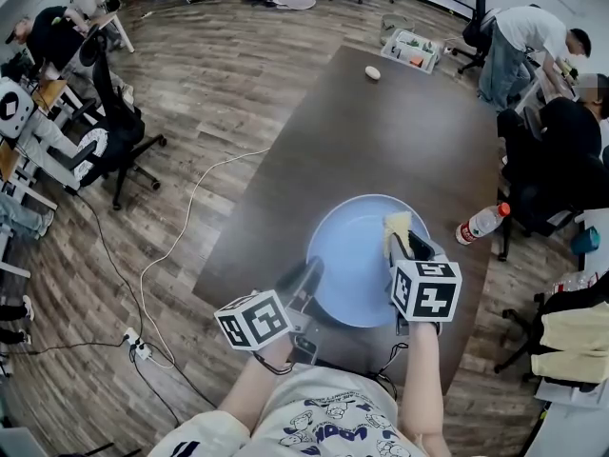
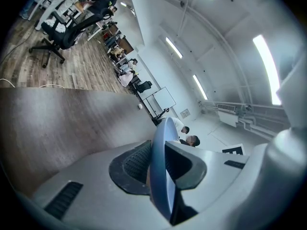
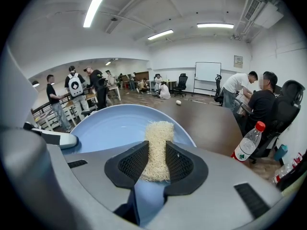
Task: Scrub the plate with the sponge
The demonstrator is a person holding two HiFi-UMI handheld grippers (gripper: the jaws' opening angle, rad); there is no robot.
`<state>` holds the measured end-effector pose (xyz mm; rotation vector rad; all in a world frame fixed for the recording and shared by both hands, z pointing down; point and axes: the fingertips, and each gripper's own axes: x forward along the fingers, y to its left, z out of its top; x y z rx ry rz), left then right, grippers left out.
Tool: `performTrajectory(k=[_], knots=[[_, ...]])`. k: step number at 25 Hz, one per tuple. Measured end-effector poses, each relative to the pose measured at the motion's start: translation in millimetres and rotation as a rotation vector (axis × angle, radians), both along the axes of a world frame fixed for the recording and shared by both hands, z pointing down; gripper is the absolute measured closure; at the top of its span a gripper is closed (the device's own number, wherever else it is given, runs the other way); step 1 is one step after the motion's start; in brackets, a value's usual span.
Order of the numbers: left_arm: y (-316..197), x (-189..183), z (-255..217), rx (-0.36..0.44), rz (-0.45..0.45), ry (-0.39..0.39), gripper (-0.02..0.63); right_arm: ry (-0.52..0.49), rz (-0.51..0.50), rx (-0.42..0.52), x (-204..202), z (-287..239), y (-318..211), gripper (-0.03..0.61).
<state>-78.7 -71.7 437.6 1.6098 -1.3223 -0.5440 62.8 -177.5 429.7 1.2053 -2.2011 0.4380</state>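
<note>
My left claw (image 2: 160, 164) pinches the rim of the plate (image 1: 347, 255), steadying it at the near edge of the tabletop (image 1: 381, 131). My right claw (image 3: 156, 164) is clamped on the sponge (image 3: 158, 140), poised over the plate's right side; I cannot tell whether it touches. I judge the scrubbing step is in hand. Next I should press the sponge down and sweep it across the blue face, with the left grip kept firm.

Blue plate (image 1: 350, 255) rim in left tongs (image 1: 309, 274); sponge (image 1: 397, 225) in right tongs (image 1: 405, 243) above it.

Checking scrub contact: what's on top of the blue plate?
The sponge, in the right gripper, over the plate at its right; contact beneath the sponge is covered.
</note>
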Motion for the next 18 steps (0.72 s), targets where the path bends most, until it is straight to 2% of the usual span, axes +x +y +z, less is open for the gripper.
performTrajectory(k=[18], knots=[[-4.2,-24.8,4.1,-0.009,-0.078,0.015,0.546,0.02,0.002,-0.042,8.8,20.6,7.1,0.463]])
